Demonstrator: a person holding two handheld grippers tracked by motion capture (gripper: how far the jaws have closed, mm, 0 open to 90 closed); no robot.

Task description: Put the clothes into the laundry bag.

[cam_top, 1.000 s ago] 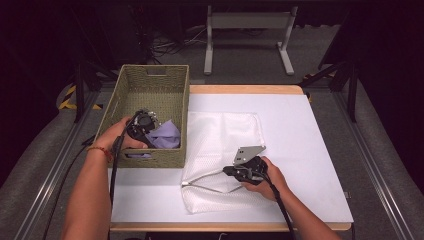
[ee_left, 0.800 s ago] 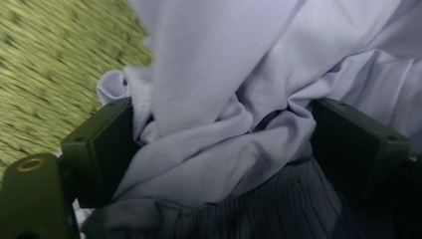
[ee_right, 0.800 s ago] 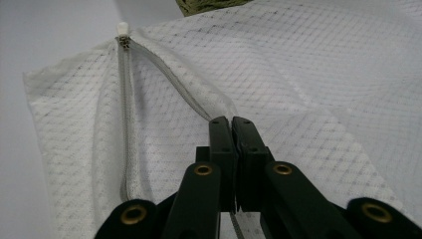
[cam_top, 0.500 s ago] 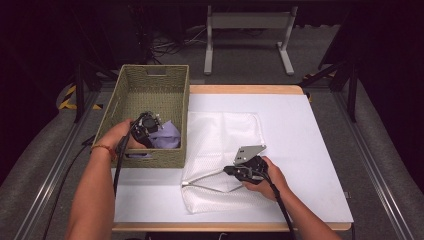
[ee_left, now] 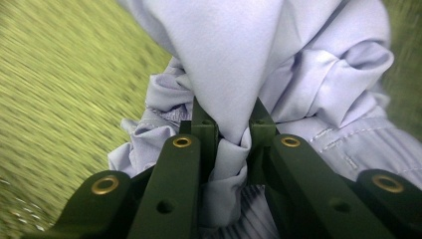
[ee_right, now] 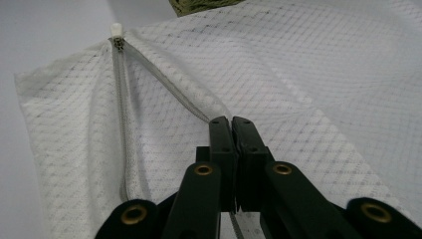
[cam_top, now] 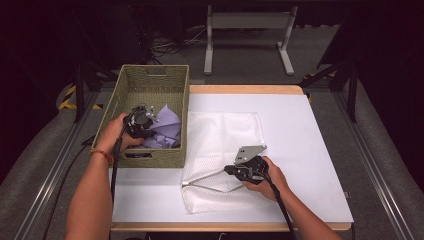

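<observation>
Left tongs (cam_top: 150, 120) down inside the woven basket (cam_top: 127, 92) at the far-left of the bench (cam_top: 310, 150). Jaws have just been closing and now pinch a bunched fold of the lilac garment (ee_left: 278, 64); most of the cloth is piled in the basket's right half.

Right tongs (cam_top: 231, 171) near the front of the bench, jaws fully together on the upper zipper edge (ee_right: 164, 82) of the white mesh laundry bag (cam_top: 225, 135), holding its mouth open toward the basket. Zipper pull (ee_right: 116, 28) sits at the left end of the opening.

Risks, as I read it:
- Grip takes only a small wad of fabric; the rest may drag on the basket wall and slip free on the lift.
- Trailing cloth could snag the zipper teeth going in.
- Bag mouth is narrow; if the right tongs sag, the opening collapses.
</observation>
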